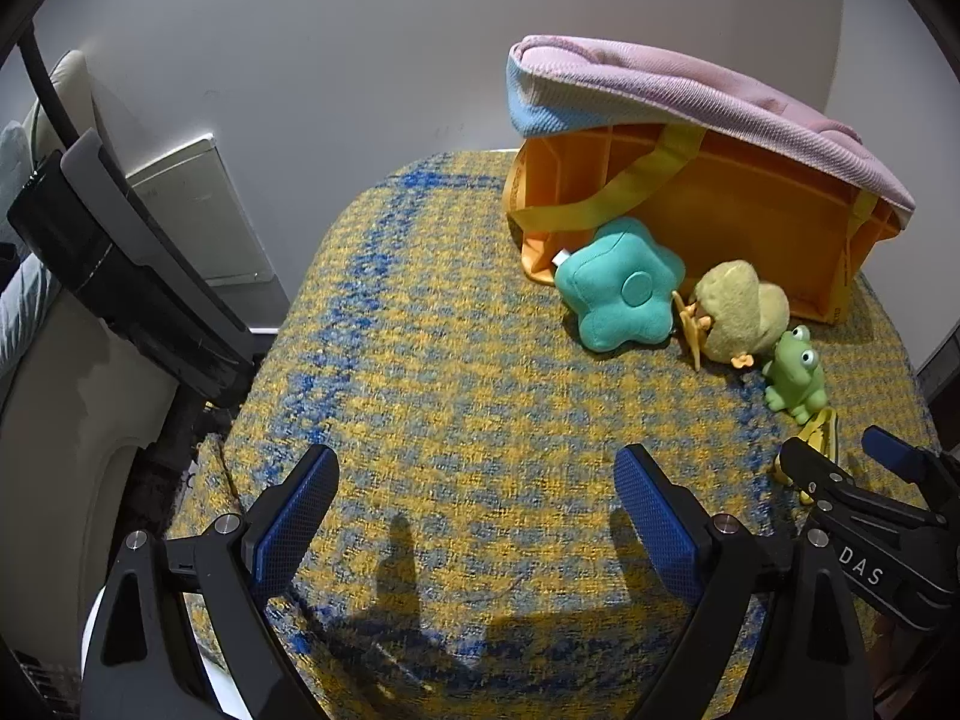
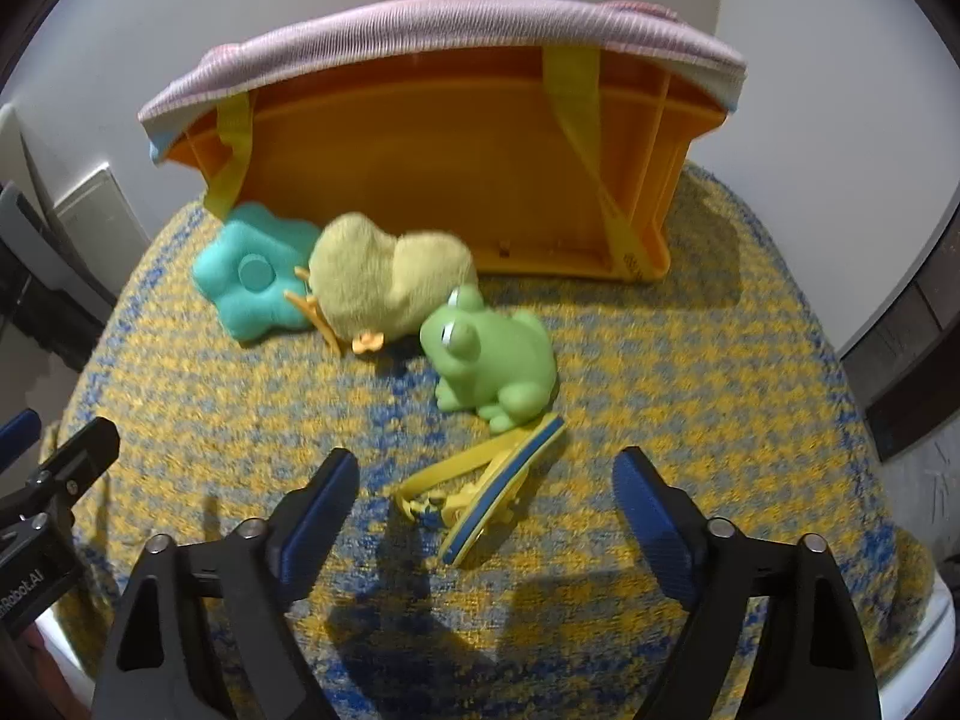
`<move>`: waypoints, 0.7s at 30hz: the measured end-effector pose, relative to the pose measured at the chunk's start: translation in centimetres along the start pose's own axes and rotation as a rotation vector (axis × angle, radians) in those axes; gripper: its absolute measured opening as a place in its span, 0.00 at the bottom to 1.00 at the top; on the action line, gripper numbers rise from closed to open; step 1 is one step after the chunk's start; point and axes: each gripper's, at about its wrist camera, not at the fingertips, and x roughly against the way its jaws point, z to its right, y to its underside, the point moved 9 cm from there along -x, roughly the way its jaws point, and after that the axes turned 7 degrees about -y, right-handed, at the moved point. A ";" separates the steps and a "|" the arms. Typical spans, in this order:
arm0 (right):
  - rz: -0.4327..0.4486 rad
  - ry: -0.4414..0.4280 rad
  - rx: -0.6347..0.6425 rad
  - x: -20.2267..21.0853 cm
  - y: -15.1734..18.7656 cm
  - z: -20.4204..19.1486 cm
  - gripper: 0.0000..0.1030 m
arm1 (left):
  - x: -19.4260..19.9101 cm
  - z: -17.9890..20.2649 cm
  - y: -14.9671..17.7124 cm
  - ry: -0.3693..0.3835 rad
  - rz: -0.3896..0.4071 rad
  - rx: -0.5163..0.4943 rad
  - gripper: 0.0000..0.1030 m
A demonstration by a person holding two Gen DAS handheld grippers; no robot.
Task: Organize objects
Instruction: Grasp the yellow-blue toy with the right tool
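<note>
Right gripper (image 1: 873,450) marked "DAS", left gripper (image 2: 54,426) "Robot.AI"

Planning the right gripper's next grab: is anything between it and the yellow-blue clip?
Nothing visible. The right gripper is open, and the clip lies flat on the cloth just ahead of its fingers. The frog sits beyond the clip, not in the path.

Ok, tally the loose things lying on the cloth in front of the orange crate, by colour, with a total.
Teal: 1, the flower cushion
Pale yellow: 1, the plush toy
Green: 1, the frog
Yellow and blue: 1, the small sandal
Total: 4
</note>
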 end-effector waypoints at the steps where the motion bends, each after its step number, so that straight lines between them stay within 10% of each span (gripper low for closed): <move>1: -0.010 -0.003 -0.002 -0.3 0.2 -0.1 0.72 | -0.2 0.0 0.2 -0.002 -0.007 0.001 0.91; 9: -0.055 -0.043 -0.019 -1.7 1.2 -0.4 0.48 | -0.7 0.2 0.6 -0.008 -0.021 -0.002 0.91; 21: -0.035 -0.056 -0.037 -0.3 1.1 0.2 0.44 | 0.1 2.2 0.8 0.028 -0.006 -0.037 0.91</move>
